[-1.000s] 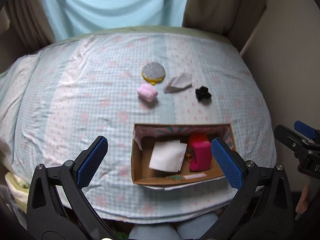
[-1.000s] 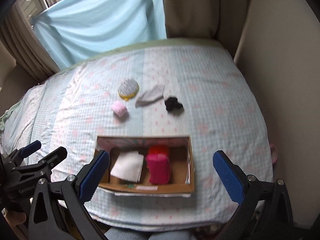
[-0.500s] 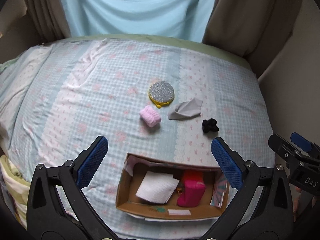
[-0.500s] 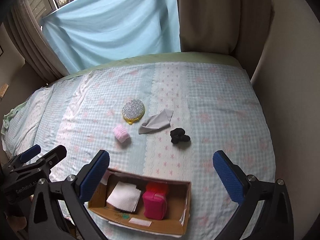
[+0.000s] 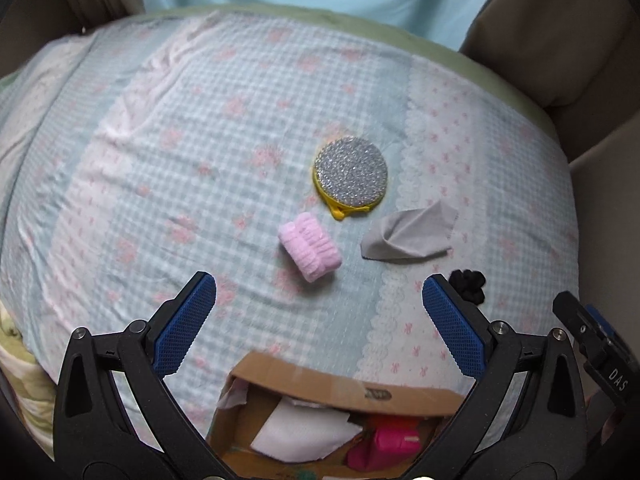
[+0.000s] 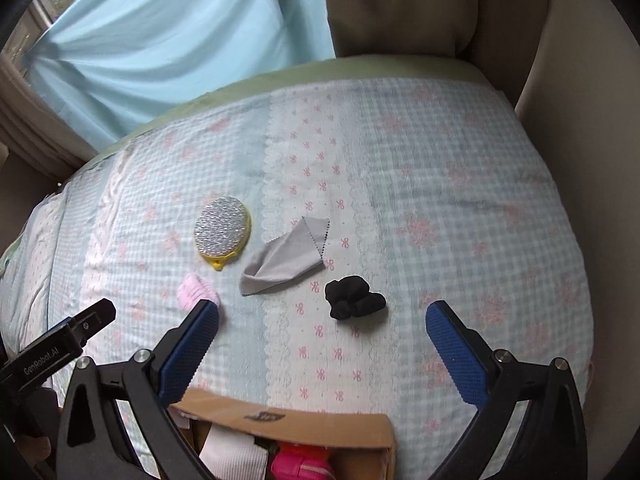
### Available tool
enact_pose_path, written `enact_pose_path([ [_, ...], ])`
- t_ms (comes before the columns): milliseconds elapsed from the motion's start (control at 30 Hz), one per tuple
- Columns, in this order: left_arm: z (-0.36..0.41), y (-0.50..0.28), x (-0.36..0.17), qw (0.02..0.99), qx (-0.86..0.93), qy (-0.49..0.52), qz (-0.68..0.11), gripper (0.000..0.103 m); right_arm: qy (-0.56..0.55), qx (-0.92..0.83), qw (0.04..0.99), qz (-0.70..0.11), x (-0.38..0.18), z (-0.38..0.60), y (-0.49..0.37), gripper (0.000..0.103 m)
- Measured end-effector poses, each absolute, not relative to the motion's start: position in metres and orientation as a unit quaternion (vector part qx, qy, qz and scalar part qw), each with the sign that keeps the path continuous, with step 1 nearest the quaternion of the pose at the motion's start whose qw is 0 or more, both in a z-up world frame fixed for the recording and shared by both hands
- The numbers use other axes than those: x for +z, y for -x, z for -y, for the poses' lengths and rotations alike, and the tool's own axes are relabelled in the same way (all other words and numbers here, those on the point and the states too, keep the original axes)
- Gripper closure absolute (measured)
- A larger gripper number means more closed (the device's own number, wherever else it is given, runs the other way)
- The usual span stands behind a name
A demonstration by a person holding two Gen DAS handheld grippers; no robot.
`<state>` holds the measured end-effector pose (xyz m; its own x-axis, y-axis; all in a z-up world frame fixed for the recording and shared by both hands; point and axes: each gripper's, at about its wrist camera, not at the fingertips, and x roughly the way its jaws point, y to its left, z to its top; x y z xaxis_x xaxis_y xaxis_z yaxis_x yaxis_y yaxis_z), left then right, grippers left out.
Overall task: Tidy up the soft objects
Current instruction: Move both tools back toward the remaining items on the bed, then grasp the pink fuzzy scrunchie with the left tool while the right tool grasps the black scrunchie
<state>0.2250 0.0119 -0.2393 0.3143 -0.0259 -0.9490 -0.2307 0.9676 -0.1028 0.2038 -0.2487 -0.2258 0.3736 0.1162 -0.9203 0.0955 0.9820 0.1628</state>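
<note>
Both hand-held grippers, left (image 5: pixel 318 320) and right (image 6: pixel 322 346), hang spread and empty above the bed (image 5: pixel 160 160). Beyond them lie the pink scrunchie (image 5: pixel 310 247), silver scrub pad (image 5: pixel 351 176), grey cloth (image 5: pixel 408 232) and black scrunchie (image 6: pixel 354 297); the cardboard box (image 5: pixel 340 384) sits nearest.

Pink roll (image 5: pixel 310 247) (fluffy) on bedspread (image 5: pixel 160 160)

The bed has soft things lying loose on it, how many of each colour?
Pink: 1, the fuzzy roll
Silver and yellow: 1, the round scrubber pad
Grey: 1, the folded cloth
Black: 1, the scrunchie
Total: 4
</note>
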Motion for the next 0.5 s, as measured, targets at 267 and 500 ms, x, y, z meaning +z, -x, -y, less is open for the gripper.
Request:
enact_pose_path([
  [267, -0.027, -0.270, -0.324, 0.762, 0.088, 0.151, -0.623, 0.000, -0.134, -0.029, 0.787, -0.602, -0.306, 0.256, -0.240, 0.000],
  [500, -0.039, -0.290, -0.385, 0.733, 0.112, 0.171, -0.649, 0.001, -0.164, -0.062, 0.763, -0.622, -0.361, 0.260, -0.251, 0.002],
])
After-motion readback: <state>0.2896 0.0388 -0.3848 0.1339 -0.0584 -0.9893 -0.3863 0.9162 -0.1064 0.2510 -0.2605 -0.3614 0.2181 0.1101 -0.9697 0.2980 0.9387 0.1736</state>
